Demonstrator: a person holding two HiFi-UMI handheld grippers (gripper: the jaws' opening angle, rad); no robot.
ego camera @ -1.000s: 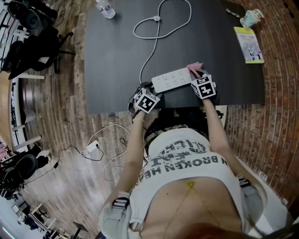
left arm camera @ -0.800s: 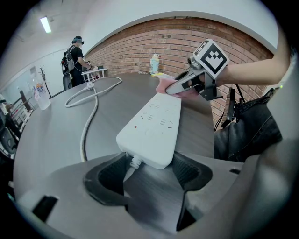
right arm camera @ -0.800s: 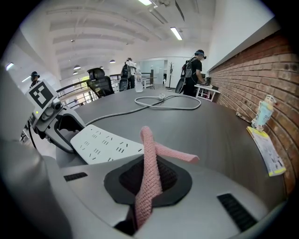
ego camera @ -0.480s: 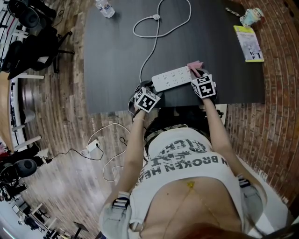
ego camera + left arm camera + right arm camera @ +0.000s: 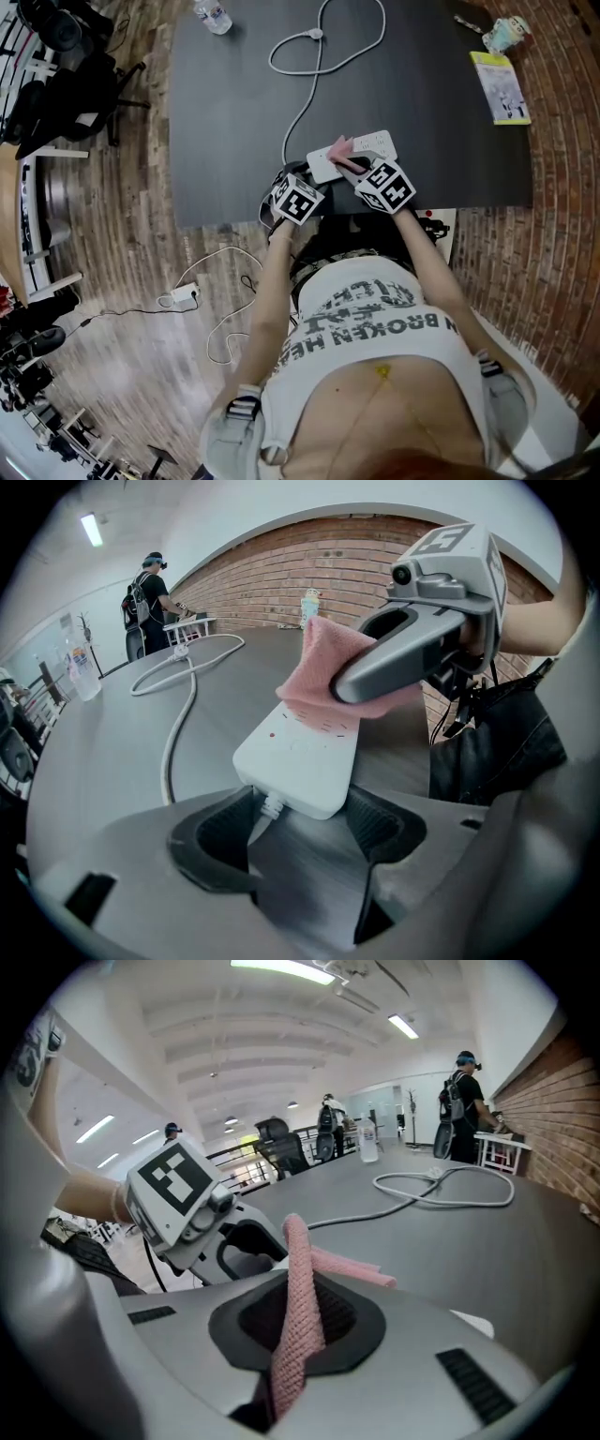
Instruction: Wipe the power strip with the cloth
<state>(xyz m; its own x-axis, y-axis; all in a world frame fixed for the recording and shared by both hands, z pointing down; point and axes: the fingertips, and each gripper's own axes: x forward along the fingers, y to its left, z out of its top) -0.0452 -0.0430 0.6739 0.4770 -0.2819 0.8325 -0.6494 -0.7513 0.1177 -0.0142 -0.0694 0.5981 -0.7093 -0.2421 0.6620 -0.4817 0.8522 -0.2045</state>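
A white power strip lies near the front edge of the black table; its white cable loops away across the top. My left gripper grips the strip's cable end between its pads. My right gripper is shut on a pink cloth and presses it onto the strip's left half. In the left gripper view the cloth covers the strip's middle under the right gripper's grey body. In the right gripper view the cloth stands folded between the jaws.
A water bottle stands at the table's far left. A yellow booklet and a small cup sit at the far right. Office chairs stand left of the table. A cable and adapter lie on the wood floor.
My right gripper has slid left along the strip with the cloth, from the strip's right end to its left half. The left gripper has stayed in place.
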